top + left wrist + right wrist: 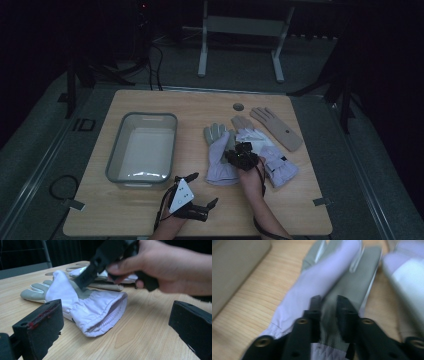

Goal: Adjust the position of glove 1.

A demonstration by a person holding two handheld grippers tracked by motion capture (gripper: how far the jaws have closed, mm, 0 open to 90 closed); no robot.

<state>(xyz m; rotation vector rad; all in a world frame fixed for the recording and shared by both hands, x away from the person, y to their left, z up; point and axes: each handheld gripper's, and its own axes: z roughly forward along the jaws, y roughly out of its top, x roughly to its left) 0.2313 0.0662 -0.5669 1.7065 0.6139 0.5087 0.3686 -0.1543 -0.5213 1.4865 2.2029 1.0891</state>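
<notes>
A dim room is seen, where a light wooden table [150,105] is set on grey carpeted floor [45,125], with a grey metal-legged frame [240,30] placed beyond in darkness.

This looks like a lab or recording studio, dark all round: one wooden table [150,220] lit in the middle, grey carpeted floor [240,65], cables [155,60] trailing across it, black stands [72,85] at the sides, and a metal-legged bench frame [240,30] behind.
</notes>
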